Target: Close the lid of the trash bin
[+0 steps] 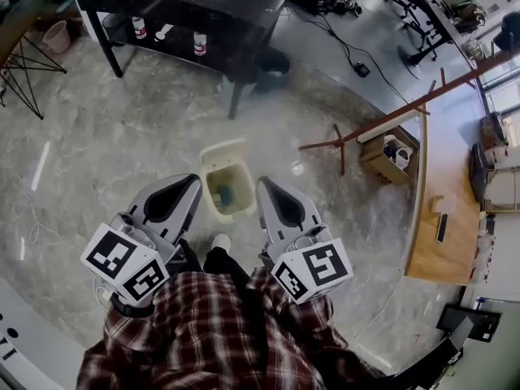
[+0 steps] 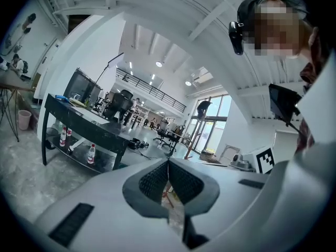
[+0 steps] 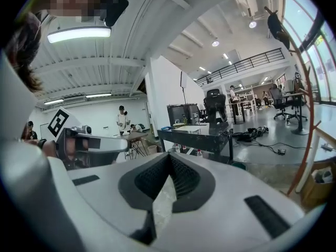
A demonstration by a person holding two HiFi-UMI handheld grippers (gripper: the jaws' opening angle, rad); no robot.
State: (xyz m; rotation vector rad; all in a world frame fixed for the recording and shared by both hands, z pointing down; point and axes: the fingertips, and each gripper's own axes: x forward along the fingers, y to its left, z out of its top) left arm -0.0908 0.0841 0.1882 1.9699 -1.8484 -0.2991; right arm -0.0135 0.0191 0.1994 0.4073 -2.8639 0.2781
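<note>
A grey marbled floor [image 1: 146, 136] runs through a big open workroom. At the far side stands a black bench [image 1: 195, 6] with bottles [image 1: 200, 44] on its lower shelf. The cream trash bin [image 1: 213, 157] stands on the floor with its top open, between the left gripper [image 1: 193, 182] and the right gripper [image 1: 265, 184]. The left fingers [image 2: 155, 180] and the right fingers [image 3: 184, 175] are clenched tip to tip and hold nothing.

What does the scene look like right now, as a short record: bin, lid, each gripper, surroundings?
bin: trash bin on the floor, between the two grippers in the head view
lid: not closed; the inside shows, with something teal in it
left gripper: shut, empty, aimed out into the room
right gripper: shut, empty, aimed out into the room
contact: neither gripper touches the bin
surroundings: dark table beyond, bottles on its lower shelf
</note>
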